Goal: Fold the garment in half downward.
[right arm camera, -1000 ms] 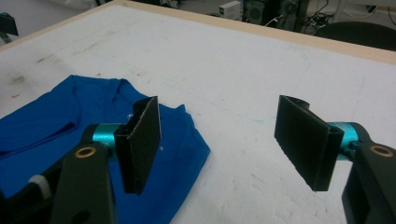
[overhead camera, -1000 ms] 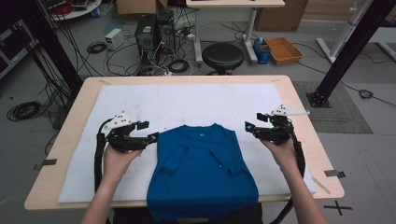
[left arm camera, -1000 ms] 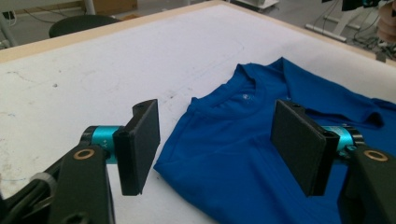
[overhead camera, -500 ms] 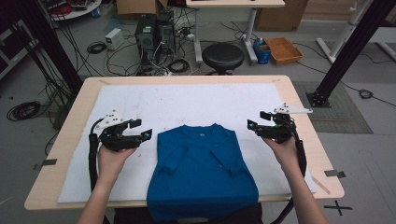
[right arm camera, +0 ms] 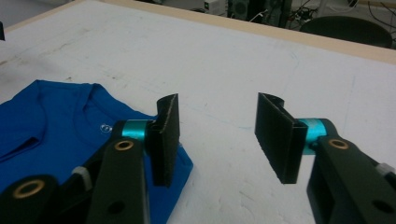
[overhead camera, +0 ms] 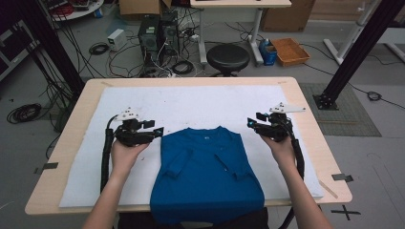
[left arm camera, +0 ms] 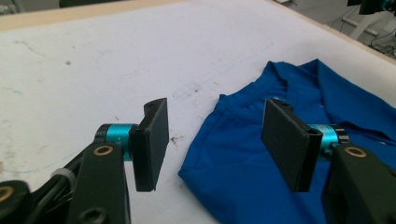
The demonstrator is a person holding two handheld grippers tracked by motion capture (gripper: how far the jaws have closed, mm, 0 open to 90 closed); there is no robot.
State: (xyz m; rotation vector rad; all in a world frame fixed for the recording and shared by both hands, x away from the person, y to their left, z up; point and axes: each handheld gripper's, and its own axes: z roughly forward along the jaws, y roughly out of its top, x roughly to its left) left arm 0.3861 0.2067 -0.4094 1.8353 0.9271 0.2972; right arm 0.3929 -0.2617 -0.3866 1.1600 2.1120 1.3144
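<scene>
A small white mark, too small to be read, is seen inside the collar of the blue shirt, which is laid folded on the white mat at the near edge. The left gripper and right gripper are held wide apart-jawed, empty, beside its shoulders.

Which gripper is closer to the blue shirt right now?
Left. The left gripper sits right at the blue shirt's shoulder corner, open fingers straddling its edge; the right gripper hovers just off the opposite shoulder, also open.

blue shirt flat on white mat, sleeves folded in, hem over near table edge. left gripper beside left shoulder, right gripper near right shoulder, apart.
</scene>
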